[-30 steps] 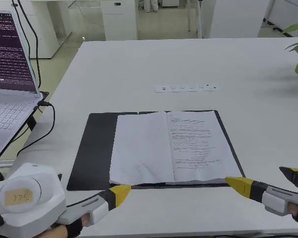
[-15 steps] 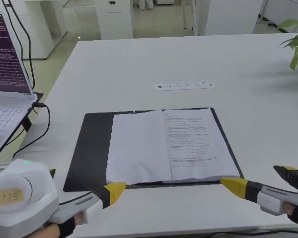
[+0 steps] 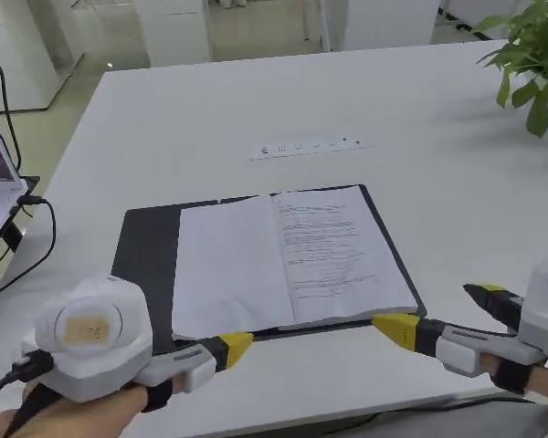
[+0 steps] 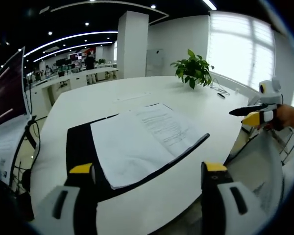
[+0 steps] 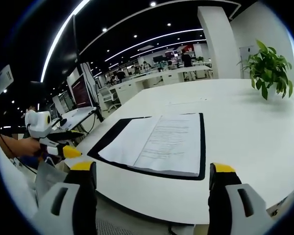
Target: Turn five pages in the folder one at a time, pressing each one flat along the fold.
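A: How many folders?
B: One folder (image 3: pixel 146 265), two pages (image 3: pixel 228 265) showing.
A: Grippers?
B: Two: the left gripper (image 4: pixel 148 168) and the right gripper (image 5: pixel 152 167).
A: Anything else?
B: One power strip (image 3: pixel 303 147), one plant (image 3: pixel 525 55), one laptop (image 4: pixel 12 93), one table (image 3: pixel 457 137).

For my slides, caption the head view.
Left gripper and right gripper, jaws open, poised at the near edge of an open folder on a white table.
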